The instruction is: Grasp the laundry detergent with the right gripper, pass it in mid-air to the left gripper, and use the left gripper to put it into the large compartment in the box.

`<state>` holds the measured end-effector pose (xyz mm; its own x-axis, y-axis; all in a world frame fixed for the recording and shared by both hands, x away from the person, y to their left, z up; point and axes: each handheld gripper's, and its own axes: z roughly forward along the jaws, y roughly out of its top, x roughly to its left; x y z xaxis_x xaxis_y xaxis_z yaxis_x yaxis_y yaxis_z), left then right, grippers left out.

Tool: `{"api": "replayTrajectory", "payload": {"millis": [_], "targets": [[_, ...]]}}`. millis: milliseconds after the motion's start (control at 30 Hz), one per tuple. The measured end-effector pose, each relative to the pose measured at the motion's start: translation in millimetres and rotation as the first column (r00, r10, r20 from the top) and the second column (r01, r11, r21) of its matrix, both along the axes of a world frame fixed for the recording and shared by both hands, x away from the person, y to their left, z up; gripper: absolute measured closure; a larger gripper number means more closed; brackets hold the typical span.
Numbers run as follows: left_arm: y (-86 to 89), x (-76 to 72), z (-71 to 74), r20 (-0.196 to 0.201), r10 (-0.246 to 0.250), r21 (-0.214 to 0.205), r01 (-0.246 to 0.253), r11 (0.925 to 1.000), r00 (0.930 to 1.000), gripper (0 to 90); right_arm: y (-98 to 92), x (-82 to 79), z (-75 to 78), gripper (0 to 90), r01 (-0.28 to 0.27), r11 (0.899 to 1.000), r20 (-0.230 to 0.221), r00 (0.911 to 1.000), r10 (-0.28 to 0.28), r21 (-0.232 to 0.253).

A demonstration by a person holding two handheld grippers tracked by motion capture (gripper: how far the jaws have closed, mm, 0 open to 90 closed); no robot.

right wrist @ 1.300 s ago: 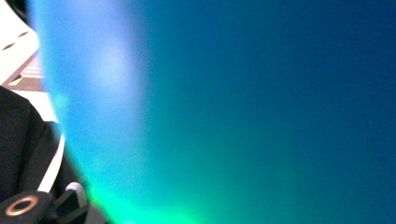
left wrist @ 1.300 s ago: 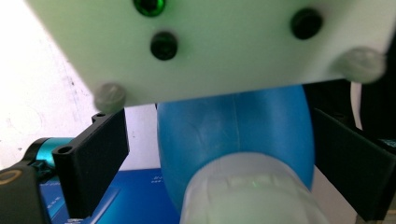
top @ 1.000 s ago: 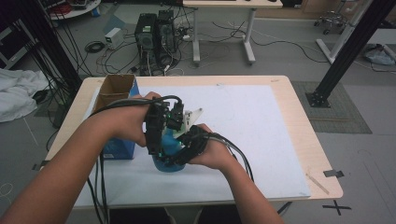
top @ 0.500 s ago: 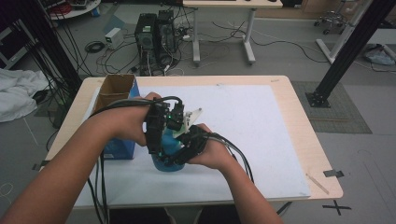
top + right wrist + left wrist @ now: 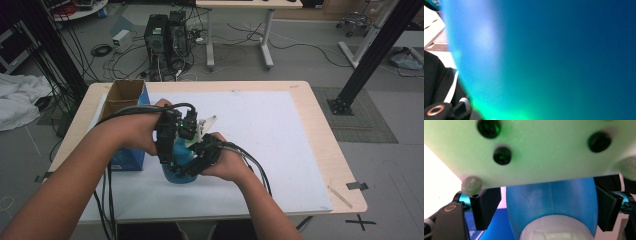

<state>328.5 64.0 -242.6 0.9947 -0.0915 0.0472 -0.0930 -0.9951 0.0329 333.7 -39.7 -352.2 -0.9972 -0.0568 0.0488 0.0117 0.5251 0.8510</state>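
Left gripper (image 5: 172, 150) jaws closed further around blue bottle (image 5: 180, 167), both hands kept still; bottle stood on tabletop (image 5: 260, 130) beside blue box (image 5: 122, 100); right gripper (image 5: 197, 160) clamped on bottle body; squeeze advised gentle, centred below white cap (image 5: 556, 230).

Blue bottle (image 5: 179, 161), black claws — left (image 5: 172, 145), right (image 5: 197, 157) — white mat (image 5: 260, 135)

A pale wooden worktop (image 5: 320, 130) is carrying a big white sheet (image 5: 270, 145); on it are sitting a blue bottle (image 5: 179, 167) and, left, an open cardboard-topped blue box (image 5: 122, 100).
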Motion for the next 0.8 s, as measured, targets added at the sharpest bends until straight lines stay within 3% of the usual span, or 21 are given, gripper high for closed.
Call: {"api": "replayTrajectory", "payload": {"millis": [800], "targets": [[0.9, 0.0, 0.4, -0.007, 0.016, 0.002, -0.016, 0.9999, 0.9998, 26.9, 1.3, 0.5, 0.0, 46.2, -0.001, 1.000, 0.005, 1.0000, 0.001, 0.002]]}}
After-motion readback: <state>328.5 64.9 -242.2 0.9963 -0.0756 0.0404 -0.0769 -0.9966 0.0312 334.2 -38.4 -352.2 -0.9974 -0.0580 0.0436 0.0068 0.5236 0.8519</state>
